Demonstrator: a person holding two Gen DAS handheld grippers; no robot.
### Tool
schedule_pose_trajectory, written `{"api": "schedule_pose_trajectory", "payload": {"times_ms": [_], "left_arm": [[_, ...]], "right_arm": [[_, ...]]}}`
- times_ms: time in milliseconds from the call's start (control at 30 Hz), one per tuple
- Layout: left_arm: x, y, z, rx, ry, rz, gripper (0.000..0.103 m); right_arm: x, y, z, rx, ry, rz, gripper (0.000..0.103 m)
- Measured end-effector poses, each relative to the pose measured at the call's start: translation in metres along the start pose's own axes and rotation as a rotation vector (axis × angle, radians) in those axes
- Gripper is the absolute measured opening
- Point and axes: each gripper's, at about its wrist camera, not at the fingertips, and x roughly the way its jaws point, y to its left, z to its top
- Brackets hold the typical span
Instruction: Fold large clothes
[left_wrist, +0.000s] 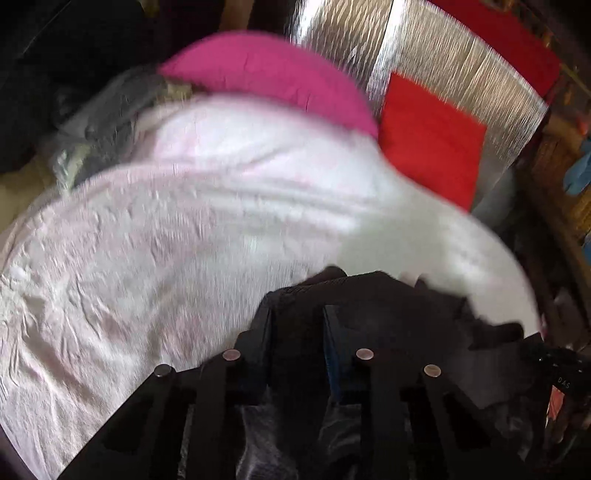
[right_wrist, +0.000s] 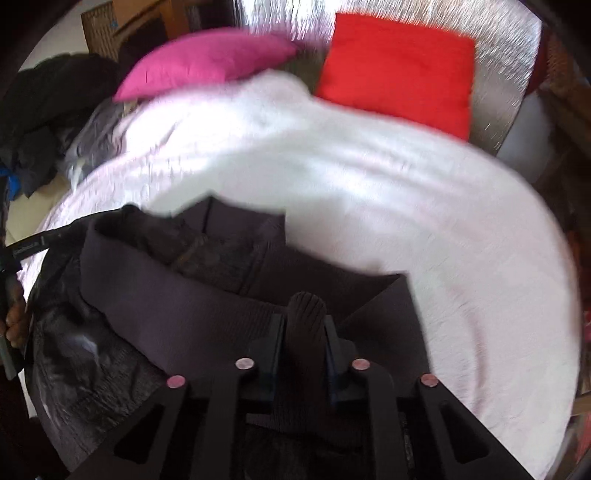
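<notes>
Right claw pinching dark garment, blurred

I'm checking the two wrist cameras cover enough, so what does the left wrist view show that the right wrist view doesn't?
Only the left wrist view: the left hand-held gripper shut on the dark garment, and blue items at the far right. Only the right wrist view: the right hand-held gripper pinching a ribbed fold, and a black clothes pile at left. Both: white bedspread, pink pillow, red pillow, silver headboard.
</notes>
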Motion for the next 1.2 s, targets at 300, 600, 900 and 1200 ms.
{"api": "schedule_pose_trajectory", "payload": {"times_ms": [300, 600, 900, 1200], "left_arm": [[0.044, 0.031, -0.006, -0.141, 0.067, 0.103, 0.034], [0.05, 0.023, -0.011, -0.151, 0.126, 0.067, 0.07], [0.044, 0.01, -0.011, -0.096, 0.112, 0.087, 0.069], [0.046, 0.022, -0.011, -0.123, 0.112, 0.186, 0.081]], "right_arm": [[0.016, -0.073, -0.022, 0.389, -0.133, -0.015, 0.013], [0.002, -0.105, -0.047, 0.567, -0.123, 0.252, 0.07], [0.036, -0.042, -0.017, 0.247, 0.076, 0.087, 0.071], [0.044, -0.044, -0.029, 0.315, 0.033, -0.073, 0.021]]}}
